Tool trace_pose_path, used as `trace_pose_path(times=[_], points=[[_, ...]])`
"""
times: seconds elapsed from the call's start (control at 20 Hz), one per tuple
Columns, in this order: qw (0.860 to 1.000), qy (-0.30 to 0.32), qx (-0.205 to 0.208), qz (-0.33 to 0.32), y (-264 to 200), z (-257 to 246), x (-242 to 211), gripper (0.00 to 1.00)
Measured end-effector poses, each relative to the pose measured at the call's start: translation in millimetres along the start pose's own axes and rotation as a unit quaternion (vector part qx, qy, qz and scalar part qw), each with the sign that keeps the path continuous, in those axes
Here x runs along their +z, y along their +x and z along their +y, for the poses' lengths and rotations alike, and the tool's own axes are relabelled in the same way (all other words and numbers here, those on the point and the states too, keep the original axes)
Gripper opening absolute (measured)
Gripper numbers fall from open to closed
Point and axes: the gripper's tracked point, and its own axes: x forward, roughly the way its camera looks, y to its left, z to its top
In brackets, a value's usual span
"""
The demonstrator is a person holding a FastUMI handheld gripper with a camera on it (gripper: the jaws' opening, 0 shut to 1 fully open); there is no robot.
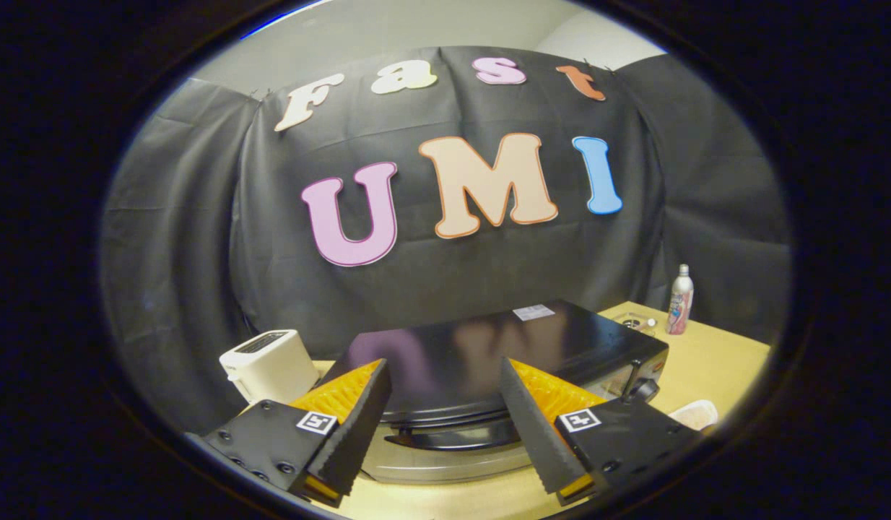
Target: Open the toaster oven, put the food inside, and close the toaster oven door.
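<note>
Gripper [445, 426] was wide open, black serrated fingers [359, 426] with orange backs holding nothing, hovering above the near edge of the glossy black toaster oven [503, 354]. Oven door handle [453, 439] sat between the fingers, untouched, door shut. Oven stood on a light wooden table [713, 361]. White boxy pop-up toaster [268, 365] sat far left; white bottle with pink label [680, 300] far right; pale round food item [697, 413] near right, beside the oven knob [642, 390].
</note>
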Motion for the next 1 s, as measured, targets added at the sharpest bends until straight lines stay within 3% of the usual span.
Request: trace_pose_path(times=[0.3, 0.45, 1.0], points=[[0.999, -0.025, -0.008, -0.034, -0.1, -7.1, -7.9, 0.94], [0.996, -0.057, -0.034, -0.053, -4.3, -13.1, -10.5, 0.93], [0.995, -0.030, -0.065, -0.070, -54.4, -24.8, -24.3, 0.92]])
